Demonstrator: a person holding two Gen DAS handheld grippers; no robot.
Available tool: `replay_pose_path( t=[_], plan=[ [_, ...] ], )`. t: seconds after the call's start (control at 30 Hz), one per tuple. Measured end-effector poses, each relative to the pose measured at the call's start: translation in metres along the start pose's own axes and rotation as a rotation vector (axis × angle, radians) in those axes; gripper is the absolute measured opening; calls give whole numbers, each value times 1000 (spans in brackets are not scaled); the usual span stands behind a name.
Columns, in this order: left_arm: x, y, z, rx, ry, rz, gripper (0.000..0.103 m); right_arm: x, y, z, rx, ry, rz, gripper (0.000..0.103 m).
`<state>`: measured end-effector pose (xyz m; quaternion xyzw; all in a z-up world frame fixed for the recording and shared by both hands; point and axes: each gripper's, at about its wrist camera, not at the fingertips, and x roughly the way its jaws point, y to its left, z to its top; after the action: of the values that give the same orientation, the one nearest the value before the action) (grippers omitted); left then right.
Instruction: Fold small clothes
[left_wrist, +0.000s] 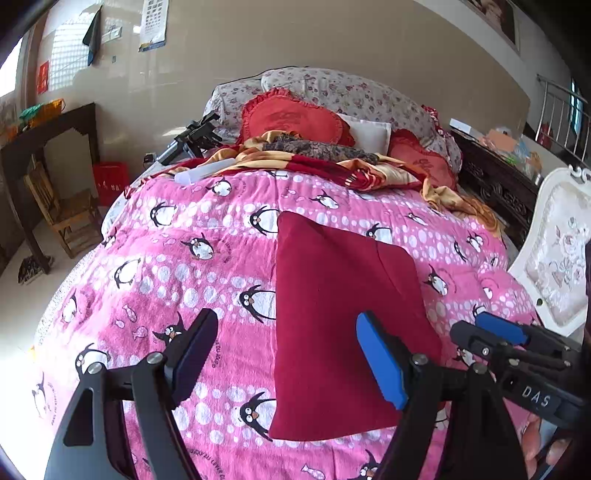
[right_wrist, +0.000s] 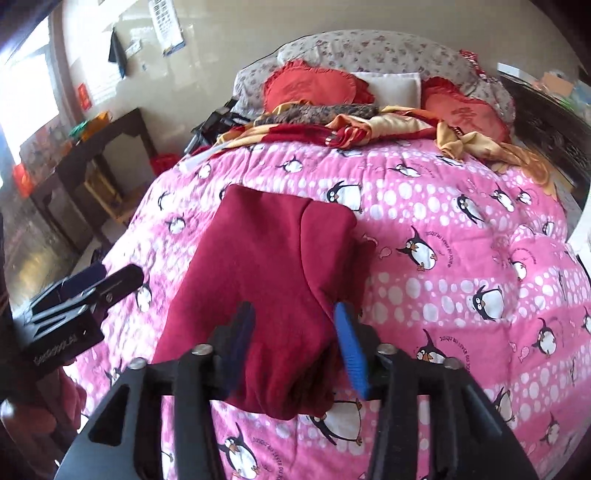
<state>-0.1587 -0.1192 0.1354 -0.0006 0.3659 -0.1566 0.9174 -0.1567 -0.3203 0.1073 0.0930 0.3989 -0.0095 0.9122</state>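
A dark red folded garment (left_wrist: 340, 317) lies flat on the pink penguin blanket (left_wrist: 192, 258). My left gripper (left_wrist: 284, 354) is open and empty, hovering over the garment's near left edge. In the right wrist view the same garment (right_wrist: 269, 258) lies on the blanket (right_wrist: 461, 240), and my right gripper (right_wrist: 291, 339) is open with its fingers on either side of the garment's near end, not closed on it. The right gripper (left_wrist: 480, 328) also shows at the right of the left wrist view, and the left gripper (right_wrist: 107, 280) at the left of the right wrist view.
Red heart pillows (left_wrist: 295, 118), a floral bolster (left_wrist: 343, 92) and a rumpled orange-red quilt (left_wrist: 354, 170) lie at the head of the bed. A dark table (left_wrist: 48, 136) and a wooden chair (left_wrist: 62, 214) stand left. A white chair back (left_wrist: 557, 251) stands right.
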Motion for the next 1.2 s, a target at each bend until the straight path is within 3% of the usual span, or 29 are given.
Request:
replay_pose_path(
  t=[0.17,0.63,1.2],
  plan=[
    [-11,-6,-1,16,-38,5,81,-7,5,-1,-21,-8,-8,31],
    [-13,-7,-4,35,-39,45,82,-7,8,-3,-21,-4,-7,33],
    [9,-7,-7,59,3,44,82,8,5,-6,-25,32,-17,33]
  ],
)
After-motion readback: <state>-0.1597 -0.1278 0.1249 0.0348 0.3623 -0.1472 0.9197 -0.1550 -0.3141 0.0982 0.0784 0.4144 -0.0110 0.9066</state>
